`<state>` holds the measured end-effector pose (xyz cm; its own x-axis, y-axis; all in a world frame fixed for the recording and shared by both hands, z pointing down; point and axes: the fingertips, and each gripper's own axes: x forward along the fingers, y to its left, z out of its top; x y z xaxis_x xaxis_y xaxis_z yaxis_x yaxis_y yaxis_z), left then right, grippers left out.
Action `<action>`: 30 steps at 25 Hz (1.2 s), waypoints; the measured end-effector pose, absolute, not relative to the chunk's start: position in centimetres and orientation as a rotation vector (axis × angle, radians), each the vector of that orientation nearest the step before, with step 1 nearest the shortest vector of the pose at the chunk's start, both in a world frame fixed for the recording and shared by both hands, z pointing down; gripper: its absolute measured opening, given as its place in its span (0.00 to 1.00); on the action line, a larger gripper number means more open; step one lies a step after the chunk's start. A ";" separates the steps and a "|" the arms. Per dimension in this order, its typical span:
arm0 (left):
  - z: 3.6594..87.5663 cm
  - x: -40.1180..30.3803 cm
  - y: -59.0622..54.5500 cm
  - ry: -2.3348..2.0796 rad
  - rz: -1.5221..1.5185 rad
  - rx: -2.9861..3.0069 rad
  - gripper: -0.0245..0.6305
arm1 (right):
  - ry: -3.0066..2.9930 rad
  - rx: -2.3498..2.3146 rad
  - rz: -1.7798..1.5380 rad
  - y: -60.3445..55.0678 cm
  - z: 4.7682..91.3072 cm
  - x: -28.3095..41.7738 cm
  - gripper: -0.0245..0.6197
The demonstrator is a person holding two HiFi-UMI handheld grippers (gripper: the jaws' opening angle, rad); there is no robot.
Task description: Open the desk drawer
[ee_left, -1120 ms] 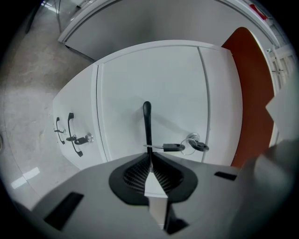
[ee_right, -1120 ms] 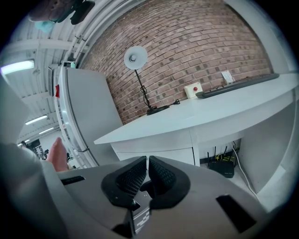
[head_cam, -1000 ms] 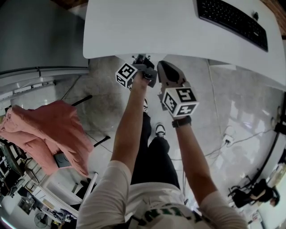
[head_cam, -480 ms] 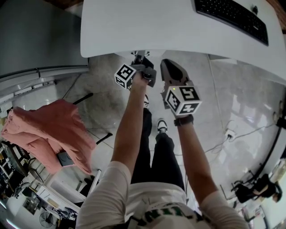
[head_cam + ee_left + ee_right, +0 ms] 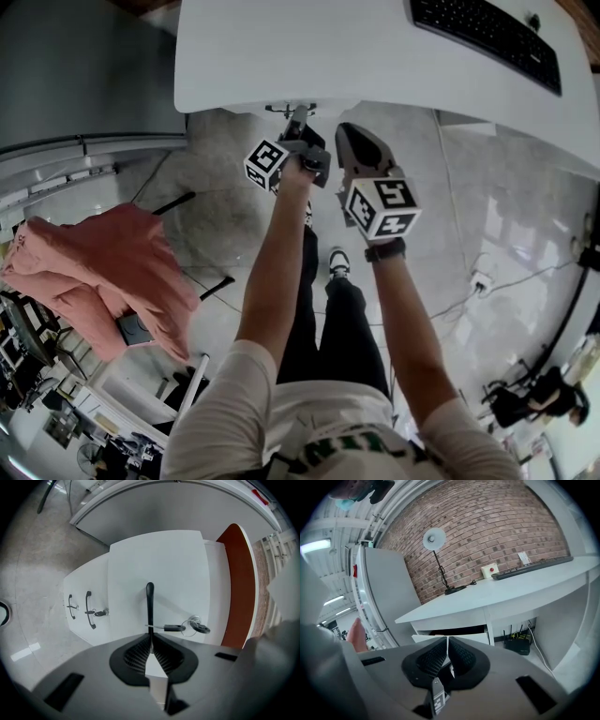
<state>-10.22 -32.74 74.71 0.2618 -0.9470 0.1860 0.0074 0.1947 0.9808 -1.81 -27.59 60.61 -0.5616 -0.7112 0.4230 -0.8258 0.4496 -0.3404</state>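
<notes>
The white top drawer (image 5: 159,573) of the desk (image 5: 309,56) stands pulled out a little from under the desktop. Its slim black handle (image 5: 150,602) runs straight into my left gripper (image 5: 150,637), which is shut on it. A key (image 5: 174,628) with a ring sits in the drawer's lock just right of the handle. From above, the left gripper (image 5: 296,124) reaches to the drawer's front edge (image 5: 289,108). My right gripper (image 5: 347,136) hovers beside it, shut and holding nothing. From the right gripper (image 5: 446,641) the partly open drawer (image 5: 454,637) shows under the desktop.
Two lower drawers with black handles (image 5: 89,609) sit left of the top one. A keyboard (image 5: 487,37) lies on the desktop, and a lamp (image 5: 433,538) stands by the brick wall. A chair with a pink garment (image 5: 94,272) is at the left; cables (image 5: 487,291) lie on the floor.
My left gripper has drawn back a little toward me with the handle in it, and the drawer's front now shows from under the desktop. The right gripper has stayed put.
</notes>
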 end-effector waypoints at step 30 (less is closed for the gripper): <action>75.0 -9.6 -25.4 -1.073 -0.912 1.121 0.07 | -2.462 1.369 0.756 -22.9 60.4 -1.3 0.04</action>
<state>-9.63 -25.37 75.01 0.2488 -0.9491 0.1933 0.0384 0.2091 0.9772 -1.30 -22.93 60.39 -0.5398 -0.7247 0.4282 -0.8402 0.4324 -0.3273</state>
